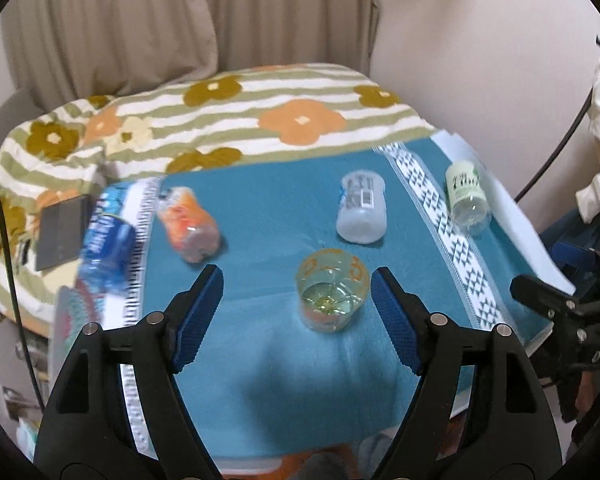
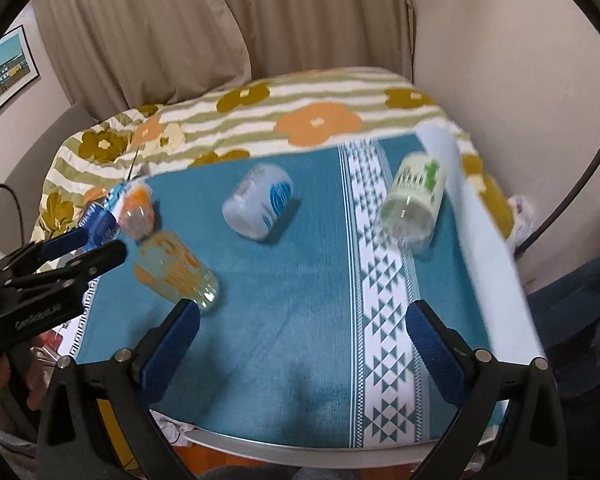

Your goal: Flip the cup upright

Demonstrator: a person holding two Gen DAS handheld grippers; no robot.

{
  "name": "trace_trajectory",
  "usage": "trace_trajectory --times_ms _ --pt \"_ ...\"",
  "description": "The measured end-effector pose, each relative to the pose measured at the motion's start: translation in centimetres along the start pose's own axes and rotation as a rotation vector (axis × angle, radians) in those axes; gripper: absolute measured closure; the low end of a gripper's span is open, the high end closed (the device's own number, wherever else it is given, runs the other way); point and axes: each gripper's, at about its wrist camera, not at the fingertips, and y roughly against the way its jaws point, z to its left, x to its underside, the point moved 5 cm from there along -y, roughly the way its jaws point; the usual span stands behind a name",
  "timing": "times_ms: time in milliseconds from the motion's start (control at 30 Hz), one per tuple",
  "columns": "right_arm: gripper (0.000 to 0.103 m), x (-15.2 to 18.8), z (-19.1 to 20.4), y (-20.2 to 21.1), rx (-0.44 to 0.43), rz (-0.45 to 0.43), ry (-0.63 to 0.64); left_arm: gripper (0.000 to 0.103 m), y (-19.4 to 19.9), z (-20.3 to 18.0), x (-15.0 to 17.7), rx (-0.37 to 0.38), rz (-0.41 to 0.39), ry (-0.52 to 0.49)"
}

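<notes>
The clear cup with orange marks (image 1: 333, 289) lies on its side on the blue cloth (image 1: 284, 368), just ahead of the left gripper (image 1: 296, 288). Its jaws are wide open, one on each side of the cup, and hold nothing. The right gripper (image 2: 302, 312) is wide open too and holds nothing. In its view the cup (image 2: 176, 266) is at 10 o'clock.

The cup is round and smooth. I think it could roll or slip away if one jaw bumps it first. The cloth is soft, so the cup may tip again when stood up.

An orange bottle (image 1: 190, 224) lies at 11 o'clock from the cup, and a white bottle (image 1: 362, 208) at 1 o'clock, both a little way off. The worktop edge is near, at 6 o'clock. There is open cloth at 3 o'clock.
</notes>
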Motion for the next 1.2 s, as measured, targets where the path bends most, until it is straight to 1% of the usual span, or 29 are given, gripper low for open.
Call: trace_trajectory --times_ms 67,100,167,300,500,800,1200 --pt "0.000 -0.8 0.5 1.5 0.015 -0.022 0.016 0.002 1.9 0.8 -0.2 -0.018 -0.020 0.022" --pt "0.000 -1.1 0.8 2.4 0.022 -0.031 0.023 0.000 2.9 1.2 -0.3 -0.027 -0.035 0.034" --pt "0.000 -1.6 1.1 3.5 0.035 -0.044 0.027 0.000 5.0 2.0 -0.5 -0.043 -0.063 0.054" --pt "0.000 -2.1 1.5 5.4 0.056 -0.064 0.020 0.000 7.5 3.3 -0.2 -0.090 -0.076 0.078" --pt "0.000 -1.7 2.1 7.2 0.101 -0.097 0.049 0.000 9.8 4.1 1.2 -0.118 -0.082 0.114" --pt "0.000 -0.4 2.6 8.4 0.123 -0.124 0.055 0.000 11.0 3.8 2.8 -0.143 -0.094 0.110" --pt "0.000 -0.3 2.6 8.9 0.120 -0.144 0.059 0.000 11.7 3.3 3.0 -0.158 -0.109 0.110"
